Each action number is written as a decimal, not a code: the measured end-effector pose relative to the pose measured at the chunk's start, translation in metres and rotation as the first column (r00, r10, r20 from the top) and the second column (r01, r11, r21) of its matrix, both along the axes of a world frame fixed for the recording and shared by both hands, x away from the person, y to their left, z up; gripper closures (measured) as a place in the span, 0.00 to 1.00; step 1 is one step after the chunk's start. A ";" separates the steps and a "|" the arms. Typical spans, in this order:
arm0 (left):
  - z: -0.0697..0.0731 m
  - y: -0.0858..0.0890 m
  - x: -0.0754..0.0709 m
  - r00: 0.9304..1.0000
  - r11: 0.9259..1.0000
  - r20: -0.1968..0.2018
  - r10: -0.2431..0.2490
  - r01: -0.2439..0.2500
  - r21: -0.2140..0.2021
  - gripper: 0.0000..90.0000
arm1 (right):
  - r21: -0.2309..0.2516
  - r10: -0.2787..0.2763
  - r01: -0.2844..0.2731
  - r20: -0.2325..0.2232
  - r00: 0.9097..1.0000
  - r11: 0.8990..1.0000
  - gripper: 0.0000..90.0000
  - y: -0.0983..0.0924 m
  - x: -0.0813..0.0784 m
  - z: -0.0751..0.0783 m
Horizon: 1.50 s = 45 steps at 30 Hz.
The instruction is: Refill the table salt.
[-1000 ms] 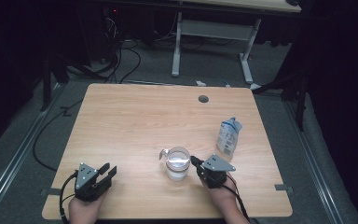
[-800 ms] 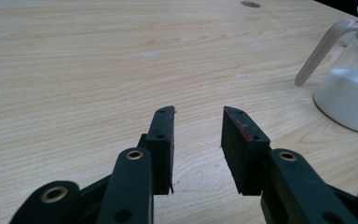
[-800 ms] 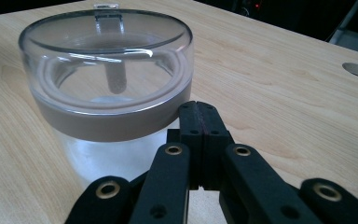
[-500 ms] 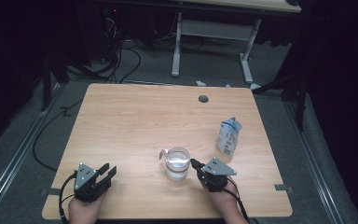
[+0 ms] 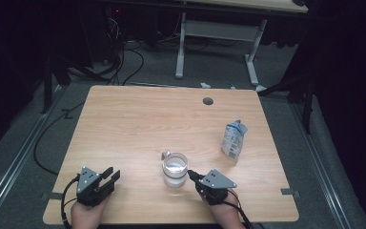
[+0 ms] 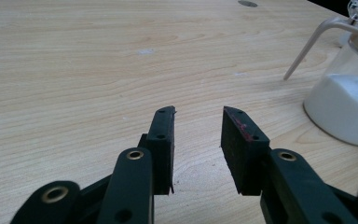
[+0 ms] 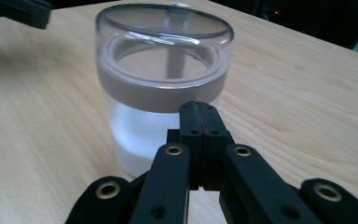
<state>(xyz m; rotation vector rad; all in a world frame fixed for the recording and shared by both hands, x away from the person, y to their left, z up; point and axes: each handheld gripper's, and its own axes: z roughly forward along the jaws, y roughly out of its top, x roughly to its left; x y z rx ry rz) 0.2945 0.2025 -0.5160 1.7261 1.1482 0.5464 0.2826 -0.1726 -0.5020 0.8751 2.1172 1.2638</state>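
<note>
A clear jar (image 5: 175, 169) with a clear lid, a wire clasp and white powder in its lower part stands near the front middle of the wooden table (image 5: 138, 124). My right gripper (image 5: 191, 174) lies just to its right, jaws shut with nothing between them, tips close to the jar's side. In the right gripper view the jar (image 7: 161, 84) rises right behind the shut pads (image 7: 198, 116). My left gripper (image 5: 112, 175) rests at the front left, jaws open and empty. In the left gripper view its pads (image 6: 198, 140) stand apart over bare wood, the jar (image 6: 347, 93) at the right edge.
A white and blue pouch (image 5: 232, 140) stands right of the jar. A round cable hole (image 5: 208, 101) sits near the table's far edge. Beyond the table are another desk's legs (image 5: 180, 47) and cables (image 5: 124, 52) on the grey floor.
My right gripper has slid a little to the left, ending close beside the jar. The left gripper and the other things have stayed put.
</note>
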 end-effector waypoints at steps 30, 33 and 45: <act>0.000 0.005 -0.001 1.000 1.000 0.000 0.021 -0.021 -0.012 0.74 | -0.006 0.030 -0.030 0.010 0.999 1.000 1.00 0.019 0.003 0.001; 0.000 0.006 -0.002 1.000 1.000 -0.001 0.021 -0.021 -0.013 0.74 | -0.005 0.041 -0.041 0.012 0.999 0.999 1.00 0.022 0.002 0.001; 0.000 0.006 -0.002 1.000 1.000 -0.002 0.020 -0.020 -0.014 0.74 | -0.005 0.065 -0.065 0.019 0.998 0.998 1.00 0.026 -0.002 0.001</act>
